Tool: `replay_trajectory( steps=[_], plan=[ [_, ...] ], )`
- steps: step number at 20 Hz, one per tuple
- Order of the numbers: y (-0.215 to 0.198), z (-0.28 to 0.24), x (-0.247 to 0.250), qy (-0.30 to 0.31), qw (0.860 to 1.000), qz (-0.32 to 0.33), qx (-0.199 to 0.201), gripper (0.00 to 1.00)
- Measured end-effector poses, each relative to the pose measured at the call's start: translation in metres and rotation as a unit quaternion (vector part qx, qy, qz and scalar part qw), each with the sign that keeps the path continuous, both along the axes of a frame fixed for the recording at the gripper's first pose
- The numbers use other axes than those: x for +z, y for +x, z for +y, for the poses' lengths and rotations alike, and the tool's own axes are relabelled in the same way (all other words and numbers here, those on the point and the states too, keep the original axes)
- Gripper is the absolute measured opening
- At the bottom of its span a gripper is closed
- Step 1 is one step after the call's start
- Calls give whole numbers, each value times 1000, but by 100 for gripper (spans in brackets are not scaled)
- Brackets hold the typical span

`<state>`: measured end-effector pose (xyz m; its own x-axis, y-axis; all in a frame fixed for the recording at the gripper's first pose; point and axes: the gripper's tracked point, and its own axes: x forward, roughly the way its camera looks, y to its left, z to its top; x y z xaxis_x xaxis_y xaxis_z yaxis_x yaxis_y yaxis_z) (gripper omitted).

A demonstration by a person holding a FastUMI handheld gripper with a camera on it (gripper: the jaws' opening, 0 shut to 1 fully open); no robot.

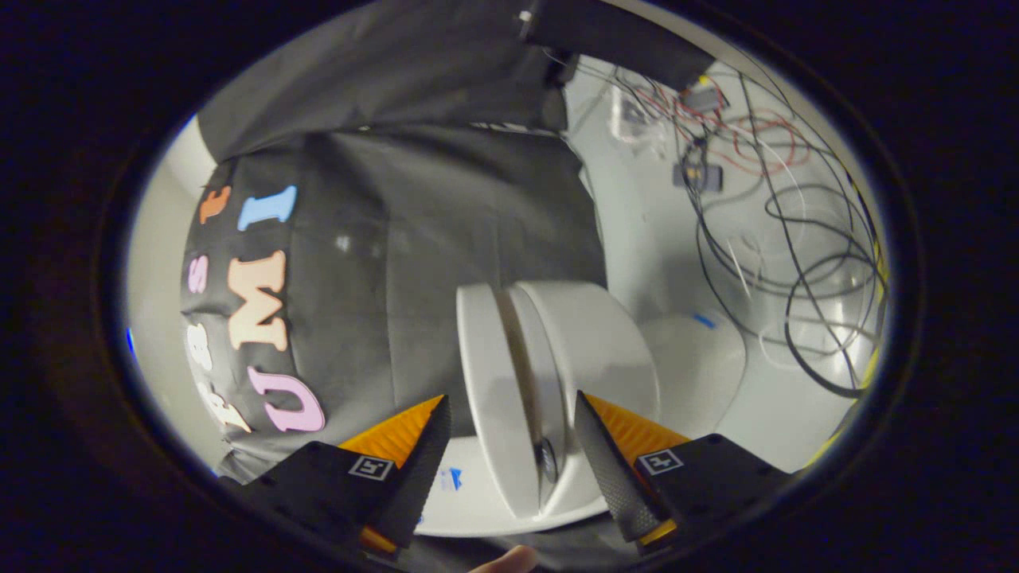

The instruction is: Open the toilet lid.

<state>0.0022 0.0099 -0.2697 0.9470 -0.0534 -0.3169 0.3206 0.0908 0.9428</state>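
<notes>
We see the toilet (589, 350) lying sideways in the gripper view, because the camera is rolled. The toilet lid (489, 382) is a flat white slab; its long axis runs from just ahead of the fingers away toward the black cloth wall (446, 231). The lid stands a little apart from the seat (537, 374) beside it, w/ a narrow gap between the 2, wider at the far end. The bowl body bulges on the other side of the seat.

The gripper (509, 434) is spread wide. Its 2 fingers (422, 461) stand one on each side of the lid and seat edge, so the lid edge sits between them, approx. in the middle. We cannot tell if any finger touches the lid; both seem apart from it.

Each finger block carries 1 small square marker w/ a black pattern; we read no words on it. Small blue marks sit on the white base (470, 509) near the fingers. Loose cables (796, 263) lie on the white floor (645, 231) beyond the toilet. A fingertip of a person (509, 561) shows under the gripper.
</notes>
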Motion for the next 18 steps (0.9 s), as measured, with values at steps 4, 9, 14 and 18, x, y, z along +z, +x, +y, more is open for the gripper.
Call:
replay_trajectory(
  steps=[4, 9, 14, 18],
  plan=[
    [10, 31, -6, -22, 998, -1, 65, 96],
    [19, 32, 7, -61, 993, -16, 96, 65],
    [9, 39, -25, -60, 991, 31, 119, 65],
    [15, 40, -15, -60, 992, 3, 110, 45]
  ],
)
